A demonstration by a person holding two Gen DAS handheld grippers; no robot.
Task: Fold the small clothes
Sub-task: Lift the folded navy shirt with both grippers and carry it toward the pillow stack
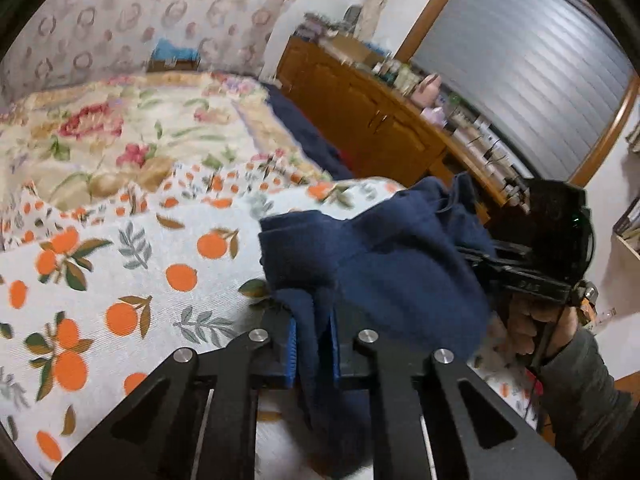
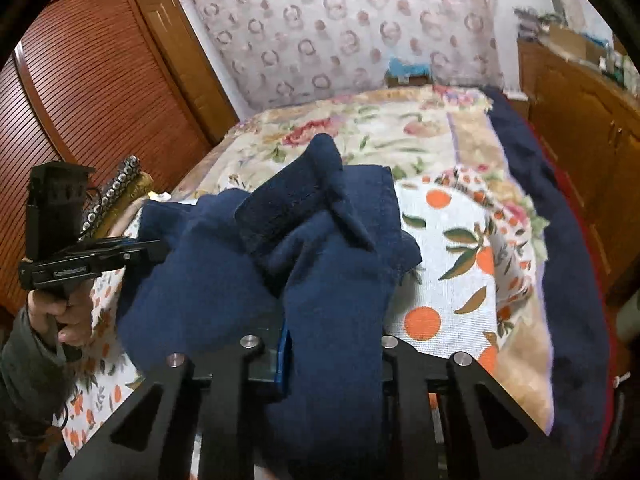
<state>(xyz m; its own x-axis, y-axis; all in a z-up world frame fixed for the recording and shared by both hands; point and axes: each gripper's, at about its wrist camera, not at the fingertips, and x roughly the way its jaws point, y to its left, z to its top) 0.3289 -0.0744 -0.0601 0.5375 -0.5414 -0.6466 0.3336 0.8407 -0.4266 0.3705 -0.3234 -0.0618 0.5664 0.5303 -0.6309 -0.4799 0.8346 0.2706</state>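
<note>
Navy fleece garment (image 1: 384,264), soft, light and floppy, sags at frame centre over the orange-print sheet (image 1: 120,280), left gripper (image 1: 312,344) and right gripper (image 2: 332,356) both pinching its edges, best held at hems

You're in a home bedroom — a bed (image 2: 460,120) under a floral quilt (image 1: 120,128) and an orange-print cloth (image 1: 120,260), patterned wallpaper (image 2: 340,32) behind it, a louvred wooden wardrobe (image 2: 88,92), and a wooden cabinet (image 1: 360,108) crowded with bottles beneath a shuttered window (image 1: 528,68).
</note>
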